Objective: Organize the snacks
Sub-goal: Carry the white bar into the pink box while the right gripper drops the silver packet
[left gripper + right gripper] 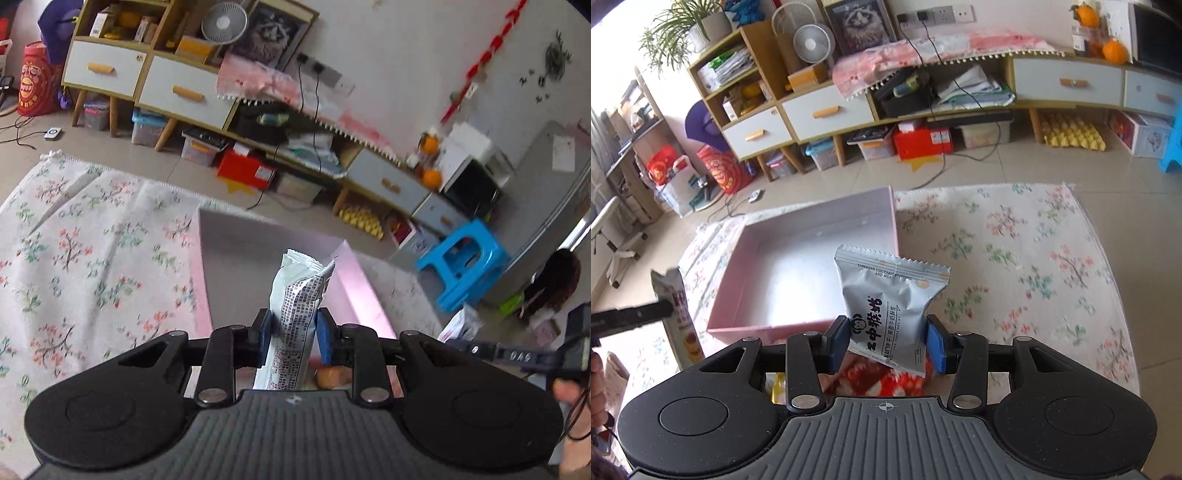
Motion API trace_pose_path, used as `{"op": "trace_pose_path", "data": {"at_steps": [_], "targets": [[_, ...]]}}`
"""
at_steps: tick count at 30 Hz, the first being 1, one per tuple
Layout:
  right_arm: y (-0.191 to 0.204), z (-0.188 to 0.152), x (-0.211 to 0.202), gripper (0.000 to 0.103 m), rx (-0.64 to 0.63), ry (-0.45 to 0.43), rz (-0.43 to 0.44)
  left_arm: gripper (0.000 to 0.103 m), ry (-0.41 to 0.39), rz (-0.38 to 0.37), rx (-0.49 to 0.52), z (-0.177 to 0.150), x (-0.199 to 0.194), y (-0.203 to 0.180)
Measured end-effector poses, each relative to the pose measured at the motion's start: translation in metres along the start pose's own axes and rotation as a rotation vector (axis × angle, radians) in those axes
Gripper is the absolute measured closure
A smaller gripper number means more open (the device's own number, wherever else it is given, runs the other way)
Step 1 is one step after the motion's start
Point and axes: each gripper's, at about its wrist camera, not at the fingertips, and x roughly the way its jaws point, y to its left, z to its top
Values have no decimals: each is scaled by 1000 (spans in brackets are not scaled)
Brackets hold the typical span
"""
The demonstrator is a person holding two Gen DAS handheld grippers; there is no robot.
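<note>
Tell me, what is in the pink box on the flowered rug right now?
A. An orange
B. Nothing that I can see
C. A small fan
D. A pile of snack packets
B: in the right wrist view the pink box shows only its bare pale floor, while both snack packets are held in the grippers above the rug.

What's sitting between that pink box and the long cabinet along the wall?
Nothing much: in the right wrist view, a strip of flowered rug, then bare floor tiles lie between the pink box and the cabinet.
</note>
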Motion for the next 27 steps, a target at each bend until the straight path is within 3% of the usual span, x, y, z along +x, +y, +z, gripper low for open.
{"op": "trace_pose_path", "data": {"at_steps": [9,14,19,27], "targets": [[17,32,30,60,-50,-37,31,80,1,-43,-140,1,12,28],[20,34,51,60,-67,-21,26,80,30,-23,-204,-19,17,47],[25,30,70,60,-93,11,10,80,45,7,-188,-35,11,56],[34,29,95,60,-123,65,11,80,104,63,-151,-18,11,34]]}}
